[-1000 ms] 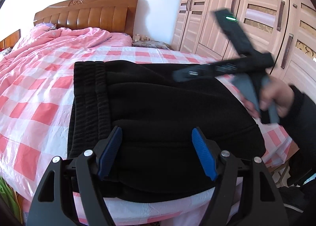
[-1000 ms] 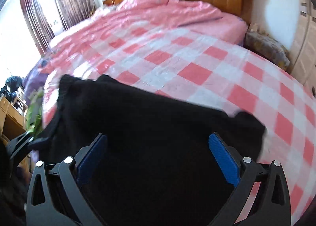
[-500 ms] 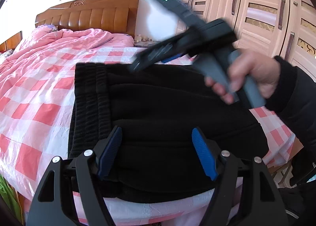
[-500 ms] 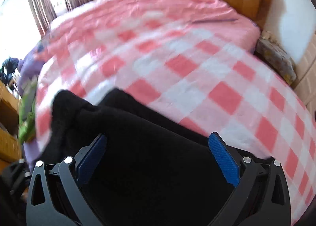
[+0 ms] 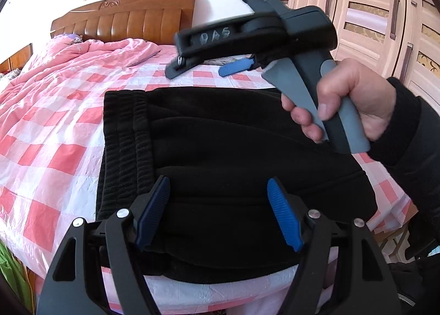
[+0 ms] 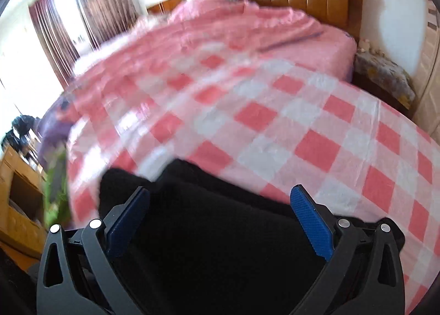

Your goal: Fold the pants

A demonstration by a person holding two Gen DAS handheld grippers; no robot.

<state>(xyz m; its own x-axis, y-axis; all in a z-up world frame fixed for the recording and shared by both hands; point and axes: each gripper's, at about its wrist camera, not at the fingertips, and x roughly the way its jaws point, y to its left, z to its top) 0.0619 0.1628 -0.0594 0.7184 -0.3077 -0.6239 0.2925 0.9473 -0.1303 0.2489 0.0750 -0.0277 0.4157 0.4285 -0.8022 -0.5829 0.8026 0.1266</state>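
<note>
Below, folded black pants [image 5: 220, 144] partly behind left gripper [image 5: 217, 213] and right gripper [image 6: 220, 216], fingers spread, empty.

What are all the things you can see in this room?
pants: one, black, folded on the near corner of the bed
sheet: one, pink and white checks, over the bed
quilt: one, pink, bunched by the headboard
headboard: one, brown wood, far end of the bed
wardrobe: one, light wood, right wall
curtains: dark red, at the window
left tool: open, above the pants
right tool: open, above the pants
hand: one, gripping the right tool's handle
</note>
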